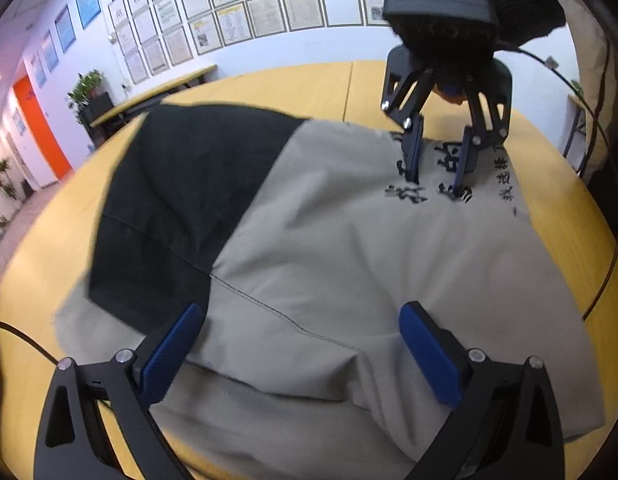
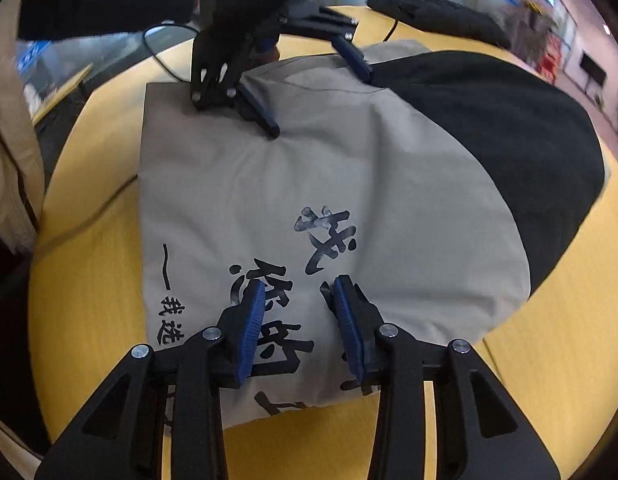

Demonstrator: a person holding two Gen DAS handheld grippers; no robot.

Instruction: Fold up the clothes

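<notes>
A grey garment (image 1: pixel 349 240) with a black panel (image 1: pixel 181 200) and black printed characters (image 2: pixel 285 280) lies folded on the yellow table (image 1: pixel 293 84). My left gripper (image 1: pixel 301 344) is open, its blue pads spread over the garment's near end; it shows across the garment in the right wrist view (image 2: pixel 317 92). My right gripper (image 2: pixel 297 320) is open with a narrower gap, hovering over the printed characters; in the left wrist view (image 1: pixel 437 184) its tips point down onto the print. Neither holds cloth.
A black glove (image 2: pixel 437 12) and cables (image 2: pixel 165 40) lie on the table's far side. Beige clothing (image 2: pixel 13 160) is at the left edge. Another table (image 1: pixel 157 92) and a potted plant (image 1: pixel 87 88) stand by the poster wall.
</notes>
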